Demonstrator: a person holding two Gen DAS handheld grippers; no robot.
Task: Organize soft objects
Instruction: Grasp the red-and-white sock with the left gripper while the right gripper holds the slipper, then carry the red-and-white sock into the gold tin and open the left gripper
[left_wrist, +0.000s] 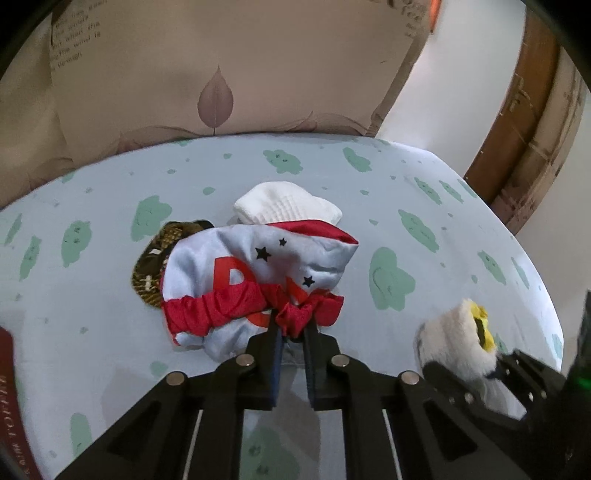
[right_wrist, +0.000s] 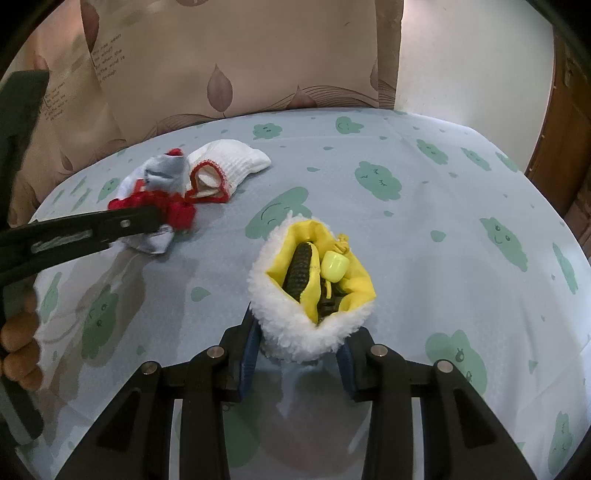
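Pinching red cuff (left_wrist: 295, 317) (left gripper (left_wrist: 293, 328)) | right gripper (right_wrist: 297, 354) clamps fleecy pouch (right_wrist: 295, 332)

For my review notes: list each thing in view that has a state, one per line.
Left gripper: shut on the red ruffle of the grey cloth.
Grey cloth: crumpled, lying on the table, pinched at its red edge.
White sock: lying flat, cuff open.
Brown cloth: bunched, partly under the grey cloth.
Right gripper: shut on the fleece pouch.
Fleece pouch: mouth open, items inside.
Tablecloth: spread flat.
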